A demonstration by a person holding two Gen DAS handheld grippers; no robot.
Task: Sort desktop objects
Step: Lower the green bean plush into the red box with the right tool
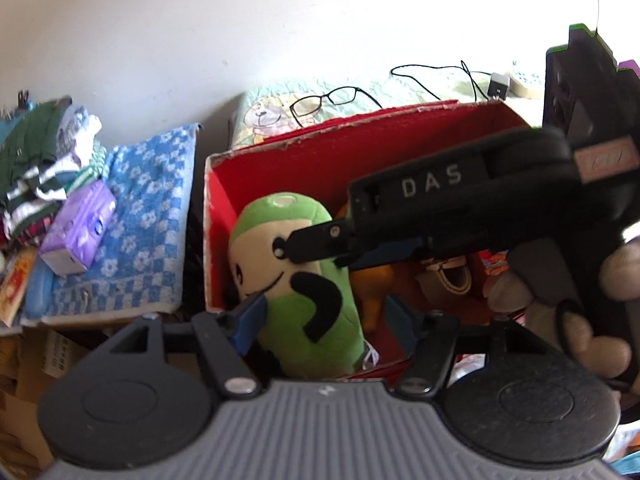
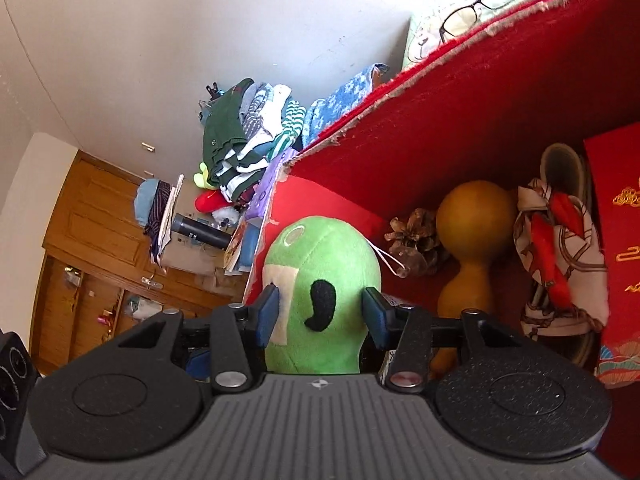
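Note:
A green plush toy [image 1: 304, 280] with a cream face stands in the left end of a red box [image 1: 208, 200]. My left gripper [image 1: 324, 318] straddles its lower body. Its left pad touches the plush and its right pad stands clear of it, so it is open. My right gripper [image 1: 320, 248] reaches in from the right, held by a person's hand [image 1: 580, 320]. In the right wrist view both pads of the right gripper [image 2: 322, 314] press the sides of the plush toy [image 2: 320, 272]. The red box [image 2: 440, 120] wall rises behind it.
The box also holds a brown gourd [image 2: 472, 216], a pine cone [image 2: 416, 236], a patterned scarf [image 2: 560, 248] and a red packet [image 2: 616, 240]. Left of the box lie a blue towel [image 1: 140, 220], a purple tissue pack [image 1: 80, 232] and piled clothes [image 1: 40, 160]. Glasses [image 1: 324, 100] rest behind.

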